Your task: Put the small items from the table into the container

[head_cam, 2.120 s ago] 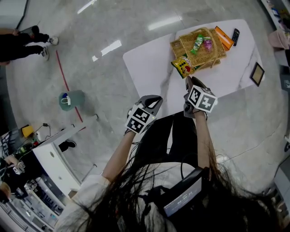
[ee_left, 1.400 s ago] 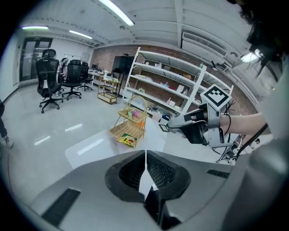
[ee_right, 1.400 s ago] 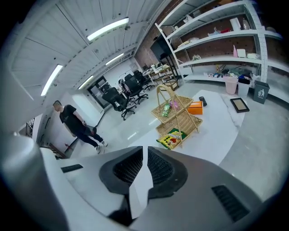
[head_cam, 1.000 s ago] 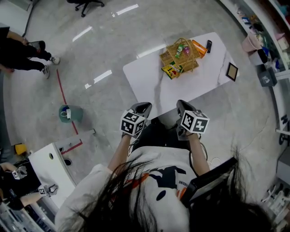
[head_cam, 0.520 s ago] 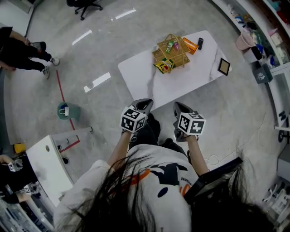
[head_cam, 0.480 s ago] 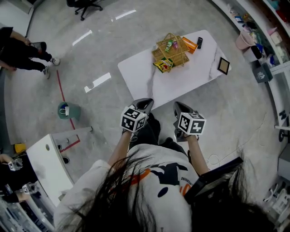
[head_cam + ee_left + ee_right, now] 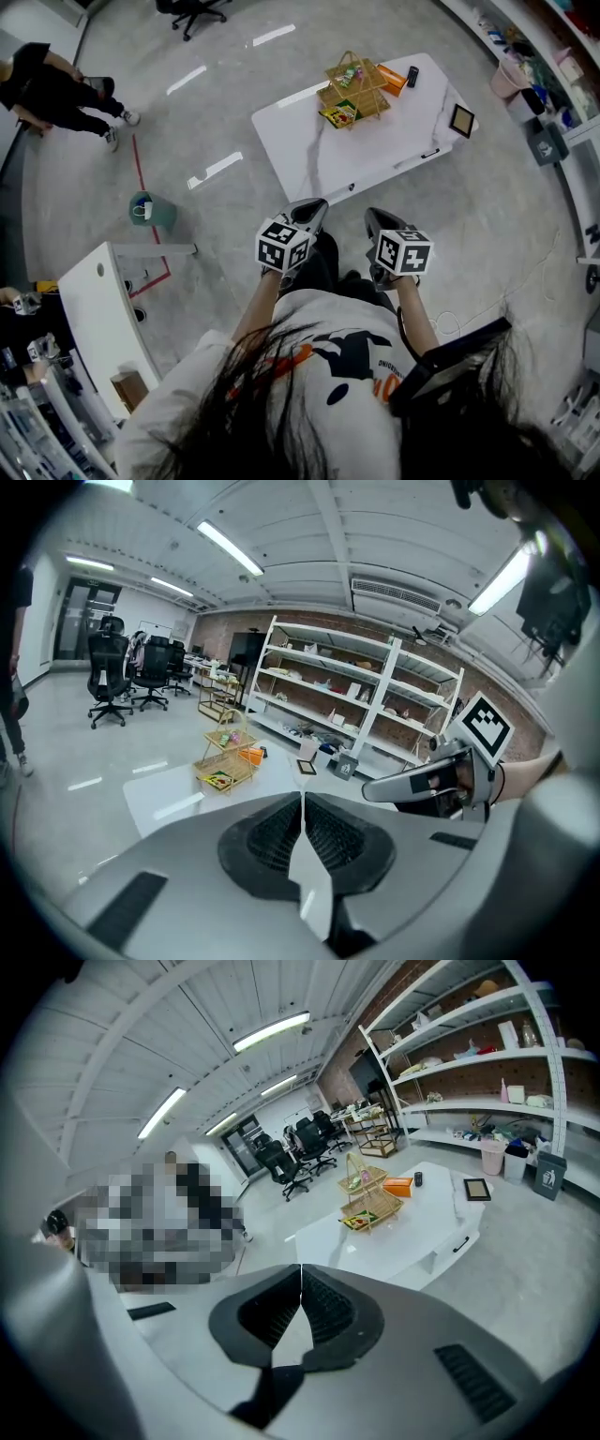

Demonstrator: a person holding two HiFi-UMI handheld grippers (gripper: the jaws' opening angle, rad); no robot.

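Note:
The wicker basket stands on the white table, far ahead of me. Small bright packets lie inside it and a yellow snack bag rests on its front edge. An orange box and a dark remote lie beside it. Both grippers are held close to my body, well short of the table. My left gripper is shut with nothing in it. My right gripper is also shut and empty. The basket shows small in the left gripper view, and the basket also in the right gripper view.
A framed picture lies at the table's right end. A green bin stands on the floor left, beside a red floor line. A white counter is at lower left. A person stands at far left. Shelving lines the wall.
I have backed away from the table, so the basket and table look smaller and farther. Both grippers came back with me and stay shut and empty.

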